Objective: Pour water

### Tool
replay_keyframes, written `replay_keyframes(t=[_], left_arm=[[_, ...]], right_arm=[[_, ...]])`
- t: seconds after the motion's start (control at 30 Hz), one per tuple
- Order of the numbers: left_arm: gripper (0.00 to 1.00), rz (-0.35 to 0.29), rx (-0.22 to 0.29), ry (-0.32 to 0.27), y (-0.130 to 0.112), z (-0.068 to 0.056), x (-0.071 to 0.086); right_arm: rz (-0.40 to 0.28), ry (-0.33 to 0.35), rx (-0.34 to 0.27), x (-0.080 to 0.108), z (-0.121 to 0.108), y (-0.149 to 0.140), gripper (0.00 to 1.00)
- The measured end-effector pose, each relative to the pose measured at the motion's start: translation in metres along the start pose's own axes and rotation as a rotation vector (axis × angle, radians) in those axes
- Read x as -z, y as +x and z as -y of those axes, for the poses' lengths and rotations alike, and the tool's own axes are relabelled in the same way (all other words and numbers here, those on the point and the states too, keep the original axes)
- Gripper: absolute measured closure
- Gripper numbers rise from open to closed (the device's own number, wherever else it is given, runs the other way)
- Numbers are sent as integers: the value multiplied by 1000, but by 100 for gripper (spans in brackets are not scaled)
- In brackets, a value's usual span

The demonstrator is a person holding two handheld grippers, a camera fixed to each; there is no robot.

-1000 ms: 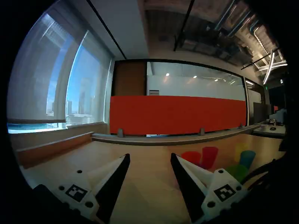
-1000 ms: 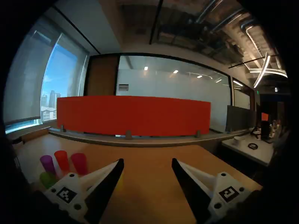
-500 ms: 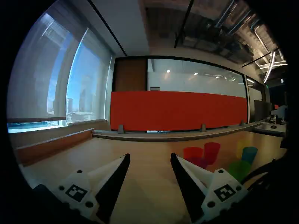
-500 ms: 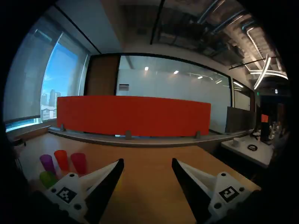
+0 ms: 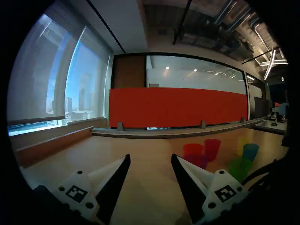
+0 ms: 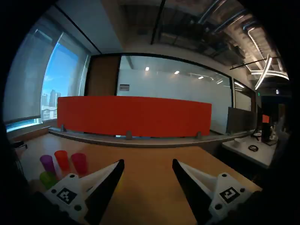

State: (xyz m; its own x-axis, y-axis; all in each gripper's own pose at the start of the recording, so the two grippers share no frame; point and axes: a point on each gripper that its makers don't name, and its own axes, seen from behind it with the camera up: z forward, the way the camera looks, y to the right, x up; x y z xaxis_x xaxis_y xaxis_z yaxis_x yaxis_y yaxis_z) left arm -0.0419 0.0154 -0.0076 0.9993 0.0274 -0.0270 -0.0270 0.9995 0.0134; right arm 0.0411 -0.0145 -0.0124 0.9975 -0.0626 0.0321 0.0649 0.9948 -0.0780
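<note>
A tall window curves up the left side of the left gripper view, with a wooden sill below it. The left gripper has its fingers spread and empty. They are white plastic wedges with black inner faces and a square printed marker on each. Under them lies the worktop, pale smooth wood with a soft sheen. To the right of the fingers, translucent tapered plastic cups stand upright and close together: red cup, purple cup just in front of it, pink cup, then yellow cup, blue cup and green cup. A matte red divider lines the worktop's far edge, with a glass wall above it and bare pipes overhead.

In the right gripper view, the purple, red, pink and green cups sit at far left. The right gripper also has its fingers parted, with nothing between them. A second desk stands at right.
</note>
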Motion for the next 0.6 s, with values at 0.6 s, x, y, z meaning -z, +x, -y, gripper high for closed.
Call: replay_keyframes(t=[0.6], left_arm=[[20, 2, -2, 0, 0, 0, -1]], right_arm=[[-6, 3, -9, 2, -3, -2, 1]])
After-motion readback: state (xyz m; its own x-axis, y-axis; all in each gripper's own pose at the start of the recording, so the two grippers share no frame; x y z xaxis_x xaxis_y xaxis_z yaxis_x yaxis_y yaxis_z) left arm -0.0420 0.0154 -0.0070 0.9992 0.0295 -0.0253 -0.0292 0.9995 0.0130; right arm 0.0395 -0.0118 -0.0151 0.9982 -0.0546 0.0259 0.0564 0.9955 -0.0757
